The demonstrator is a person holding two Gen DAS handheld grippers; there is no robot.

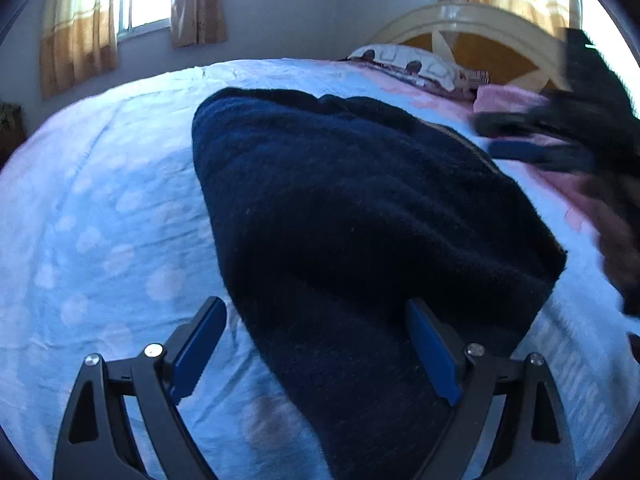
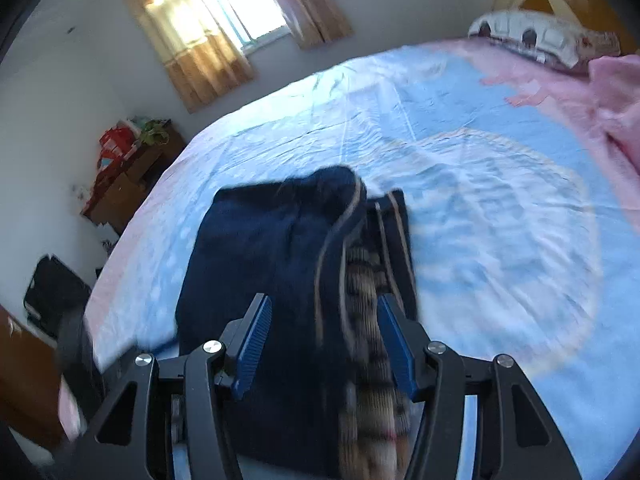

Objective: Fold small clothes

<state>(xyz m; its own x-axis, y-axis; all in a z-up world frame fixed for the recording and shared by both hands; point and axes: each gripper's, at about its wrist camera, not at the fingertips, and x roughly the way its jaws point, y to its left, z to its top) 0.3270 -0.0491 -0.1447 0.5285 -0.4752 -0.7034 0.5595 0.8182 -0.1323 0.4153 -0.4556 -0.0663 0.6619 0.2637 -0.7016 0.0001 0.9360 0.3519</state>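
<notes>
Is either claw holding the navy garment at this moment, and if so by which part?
Nothing is held. Both the left claw and right claw stand open over the navy garment, which lies on the bed; no pad presses it.

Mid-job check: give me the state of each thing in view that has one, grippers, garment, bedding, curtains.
left gripper: open, jaws wide, nothing pinched.
right gripper: open, pads off the cloth.
navy garment: lying folded over on the bed, tan-striped edge showing.
bedsheet: spread out, lightly wrinkled.
pillow: lying at the headboard.
curtains: drawn apart, window uncovered.

garment (image 1: 360,208): fuzzy matt knit | bedsheet (image 1: 100,220): smooth cloth | fingers (image 1: 196,352): ribbed blue plastic
</notes>
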